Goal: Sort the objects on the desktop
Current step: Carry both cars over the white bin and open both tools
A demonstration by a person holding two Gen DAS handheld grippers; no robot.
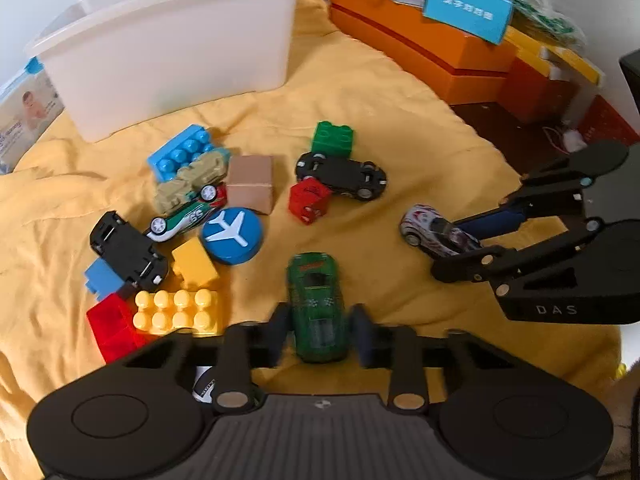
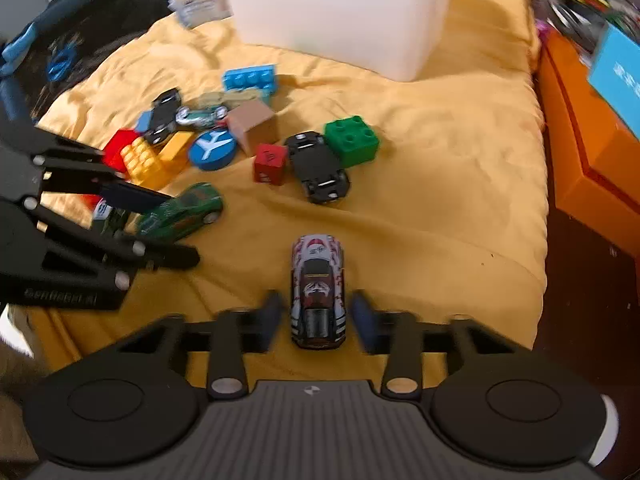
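Note:
A green toy car (image 1: 316,308) lies on the yellow cloth between the fingers of my left gripper (image 1: 320,330), which is open around it. It also shows in the right wrist view (image 2: 180,214). A white and red toy car (image 2: 318,292) lies between the fingers of my right gripper (image 2: 318,318), also open, with small gaps either side. That car shows in the left wrist view (image 1: 434,230) with the right gripper (image 1: 460,248) straddling it. Neither car is lifted.
A white plastic bin (image 1: 172,48) stands at the back. A pile of blocks and cars lies left: a yellow brick (image 1: 178,312), a blue airplane disc (image 1: 232,234), a black car (image 1: 340,176), a green brick (image 1: 332,138), a red cube (image 1: 308,200). Orange boxes (image 1: 432,48) line the right edge.

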